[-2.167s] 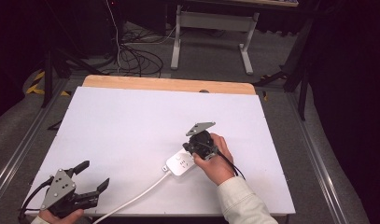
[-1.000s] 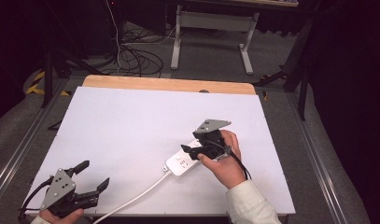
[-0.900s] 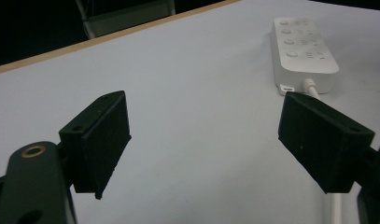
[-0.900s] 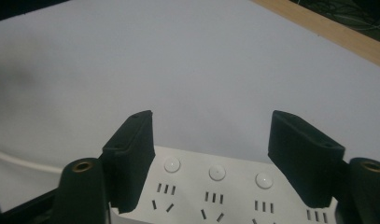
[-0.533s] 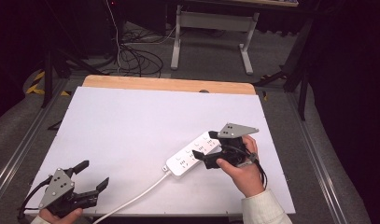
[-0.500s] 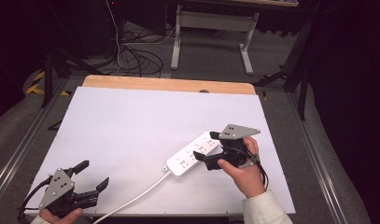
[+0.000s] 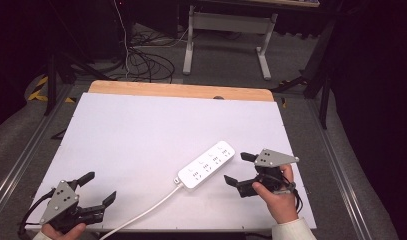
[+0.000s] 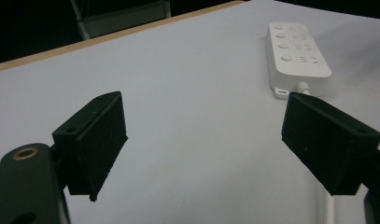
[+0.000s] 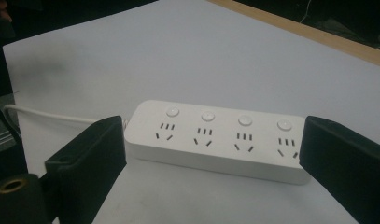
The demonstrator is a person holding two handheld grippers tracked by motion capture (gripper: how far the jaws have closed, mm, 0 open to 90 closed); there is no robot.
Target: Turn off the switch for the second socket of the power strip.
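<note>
A white power strip [image 7: 206, 164] with several sockets and round buttons lies flat on the white table, slanting from near left to far right. Its white cord [image 7: 141, 215] runs off the front edge. My right gripper [image 7: 240, 168] rests open just to the right of the strip, jaws wide apart and clear of it. In the right gripper view the power strip [image 9: 215, 137] lies across the gap beyond the two black jaws. My left gripper [image 7: 97, 188] sits open at the front left corner, empty; the power strip [image 8: 297, 51] lies far off in its view.
The white table top [image 7: 141, 135] has a wooden strip [image 7: 181, 91] along its far edge. Metal rails [image 7: 21, 165] run along both sides. Beyond the table are floor cables [image 7: 141, 55] and a white desk frame [image 7: 226, 30].
My right gripper has let go of the power strip and drawn back to the right, jaws now open. The whole strip is uncovered. The left gripper stays where it was.
</note>
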